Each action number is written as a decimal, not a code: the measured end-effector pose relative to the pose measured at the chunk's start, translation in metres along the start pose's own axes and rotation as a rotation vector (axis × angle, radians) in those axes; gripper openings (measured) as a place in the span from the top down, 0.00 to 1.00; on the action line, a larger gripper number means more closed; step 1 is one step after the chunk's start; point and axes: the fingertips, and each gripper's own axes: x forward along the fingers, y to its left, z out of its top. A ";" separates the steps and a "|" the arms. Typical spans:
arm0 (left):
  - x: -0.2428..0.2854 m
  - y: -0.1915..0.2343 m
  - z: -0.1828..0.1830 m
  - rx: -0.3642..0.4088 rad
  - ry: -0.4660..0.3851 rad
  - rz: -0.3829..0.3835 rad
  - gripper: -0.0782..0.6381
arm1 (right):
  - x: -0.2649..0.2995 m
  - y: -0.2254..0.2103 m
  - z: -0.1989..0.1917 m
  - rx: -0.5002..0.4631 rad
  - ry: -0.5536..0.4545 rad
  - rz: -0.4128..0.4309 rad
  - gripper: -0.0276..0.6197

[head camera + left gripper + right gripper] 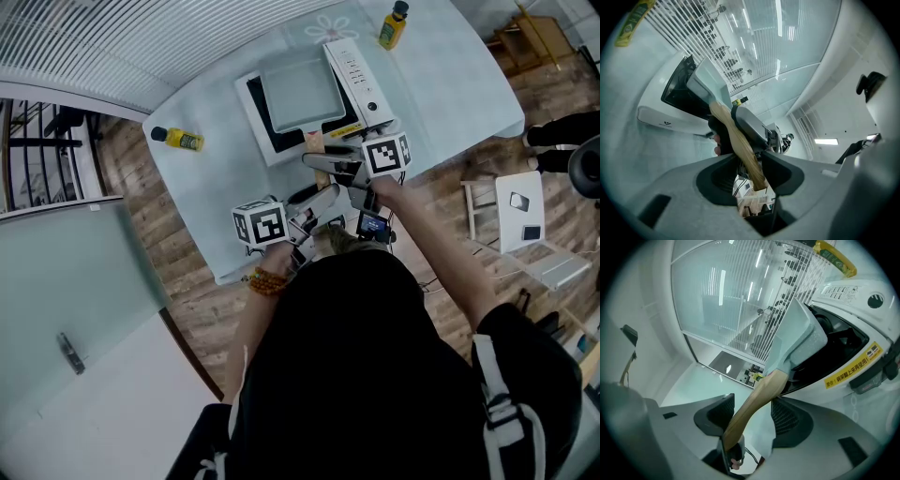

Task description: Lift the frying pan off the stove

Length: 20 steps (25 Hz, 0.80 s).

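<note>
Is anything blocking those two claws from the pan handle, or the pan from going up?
Nothing visible does. The wooden handle already sits between the open jaws of the left gripper and the right gripper, and nothing lies over the frying pan on the stove.

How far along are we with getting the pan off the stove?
Done: the left gripper and right gripper are at the wooden handle. In hand: it runs between both pairs of open jaws, neither clamped. Left: close, then lift; the pan still sits on the stove.
</note>
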 end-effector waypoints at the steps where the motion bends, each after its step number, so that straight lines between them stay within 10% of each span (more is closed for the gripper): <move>1: 0.000 -0.002 0.001 0.000 0.001 0.000 0.65 | 0.000 0.001 0.000 0.001 -0.001 0.001 0.62; 20: -0.018 -0.027 0.013 0.080 0.007 0.018 0.64 | 0.007 0.036 0.010 -0.026 -0.023 0.045 0.62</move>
